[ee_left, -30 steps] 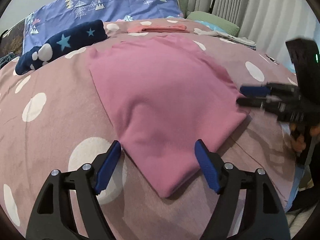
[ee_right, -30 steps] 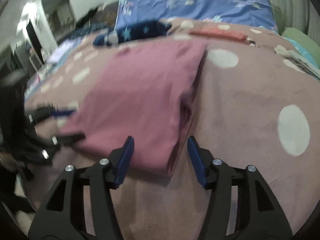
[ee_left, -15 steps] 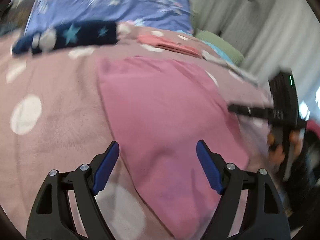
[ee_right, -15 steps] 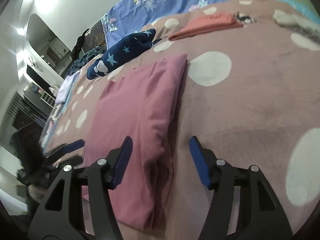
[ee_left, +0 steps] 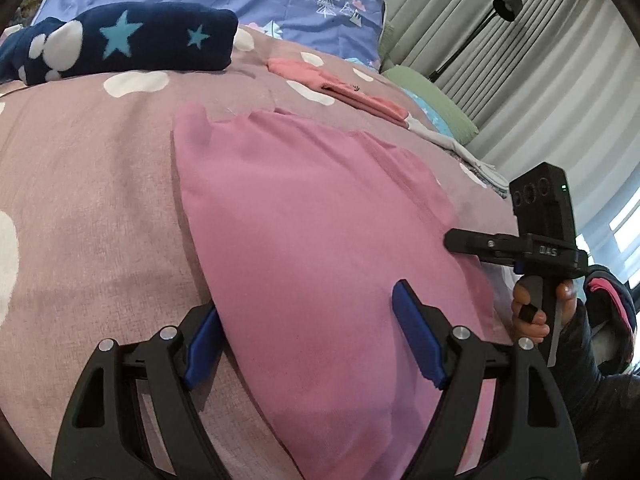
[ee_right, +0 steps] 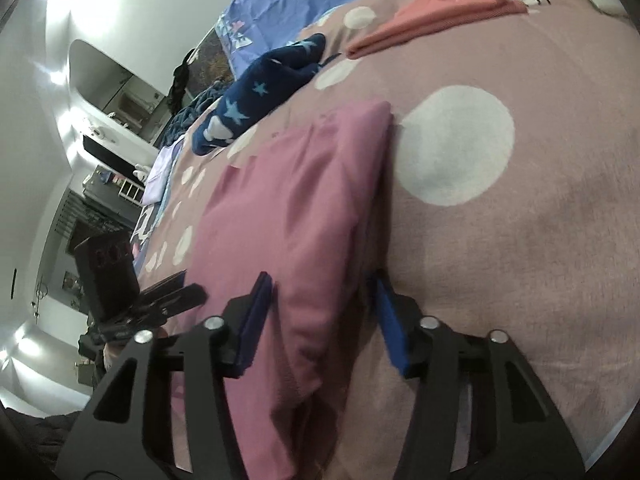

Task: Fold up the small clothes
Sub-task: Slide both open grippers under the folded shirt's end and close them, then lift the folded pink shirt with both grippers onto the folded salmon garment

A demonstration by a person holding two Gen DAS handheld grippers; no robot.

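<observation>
R gripper point(ee_right: 320, 320) jaws just closing, straddle pink shirt point(ee_right: 288, 208) edge, not pinched | L gripper point(ee_left: 308, 336) spread over left edge | both shifted sideways, next fold starting

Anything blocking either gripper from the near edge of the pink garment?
Nothing visible. The left gripper straddles one near side edge of the pink garment, its fingers apart. The right gripper, its fingers just closing, has the other folded edge between them.

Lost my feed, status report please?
Left gripper open, straddling the pink garment edge. Right gripper closing around its opposite folded edge, not yet pinched. Nothing in the way.
</observation>
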